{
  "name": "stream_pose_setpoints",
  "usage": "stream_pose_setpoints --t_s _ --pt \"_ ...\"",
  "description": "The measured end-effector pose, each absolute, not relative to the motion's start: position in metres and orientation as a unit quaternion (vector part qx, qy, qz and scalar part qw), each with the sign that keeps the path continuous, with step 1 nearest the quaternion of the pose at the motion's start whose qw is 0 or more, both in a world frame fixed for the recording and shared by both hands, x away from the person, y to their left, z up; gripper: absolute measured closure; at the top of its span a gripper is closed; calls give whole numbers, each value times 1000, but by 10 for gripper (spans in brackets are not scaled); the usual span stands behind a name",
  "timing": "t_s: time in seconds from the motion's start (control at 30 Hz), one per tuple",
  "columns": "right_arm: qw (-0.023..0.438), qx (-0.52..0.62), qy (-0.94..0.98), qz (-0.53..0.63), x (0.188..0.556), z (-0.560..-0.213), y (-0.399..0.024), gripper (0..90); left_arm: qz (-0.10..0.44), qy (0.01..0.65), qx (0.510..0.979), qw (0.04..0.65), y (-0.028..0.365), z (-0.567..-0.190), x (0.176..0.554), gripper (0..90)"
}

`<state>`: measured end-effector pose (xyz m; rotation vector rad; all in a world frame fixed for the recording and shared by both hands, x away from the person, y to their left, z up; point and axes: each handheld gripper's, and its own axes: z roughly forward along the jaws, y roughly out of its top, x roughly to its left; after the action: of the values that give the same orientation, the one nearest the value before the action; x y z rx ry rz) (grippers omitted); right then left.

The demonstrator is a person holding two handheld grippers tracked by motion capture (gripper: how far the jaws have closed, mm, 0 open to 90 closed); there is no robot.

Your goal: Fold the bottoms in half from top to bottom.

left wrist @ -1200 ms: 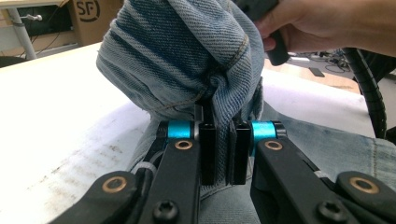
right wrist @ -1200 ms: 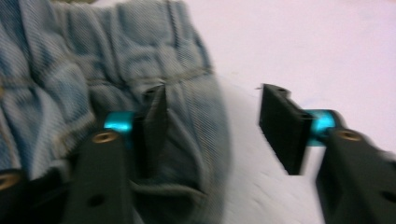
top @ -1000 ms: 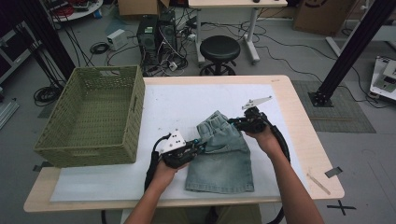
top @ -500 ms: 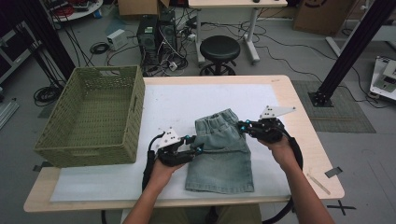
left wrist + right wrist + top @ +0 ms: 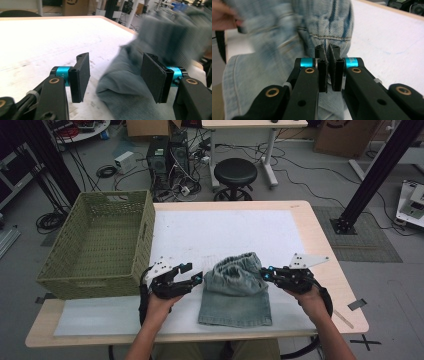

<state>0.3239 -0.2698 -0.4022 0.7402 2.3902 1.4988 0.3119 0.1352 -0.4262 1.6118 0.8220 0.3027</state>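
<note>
A pair of light denim shorts (image 5: 235, 295) lies on the white mat (image 5: 225, 230), its waist bunched up and gaping at the far end. My left gripper (image 5: 194, 273) sits at the shorts' left edge; its jaws have just been opening. In the left gripper view, the left gripper (image 5: 117, 62) stands open, with a fold of the shorts (image 5: 130, 85) between the pads but not pressed. My right gripper (image 5: 265, 272) is at the waist's right edge. In the right gripper view, the right gripper (image 5: 327, 50) is shut on the shorts (image 5: 329, 22).
A green woven basket (image 5: 100, 245) stands on the table's left side, close to my left hand. The table's wooden edge (image 5: 330, 270) runs just right of my right hand. A black stool (image 5: 235, 172) and computer cases stand on the floor beyond the table.
The left gripper has let go of the shorts and opened, backing off to the left. The right gripper has moved right and nearer, still pinching the waist, which now bunches up.
</note>
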Motion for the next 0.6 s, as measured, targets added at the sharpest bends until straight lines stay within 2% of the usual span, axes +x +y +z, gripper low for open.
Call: stream_pose_setpoints --t_s 0.3,0.37,0.47,0.6 --pt "108 215 834 497 302 -415 -271 853 127 356 707 598 125 -428 315 407" --pt "99 218 828 507 298 -415 -276 773 129 357 706 598 124 -428 316 407" --pt "91 249 788 557 296 -408 -292 606 130 357 708 595 123 -428 317 407" --pt "117 286 771 556 303 -394 -294 548 129 357 710 593 119 -427 318 387"
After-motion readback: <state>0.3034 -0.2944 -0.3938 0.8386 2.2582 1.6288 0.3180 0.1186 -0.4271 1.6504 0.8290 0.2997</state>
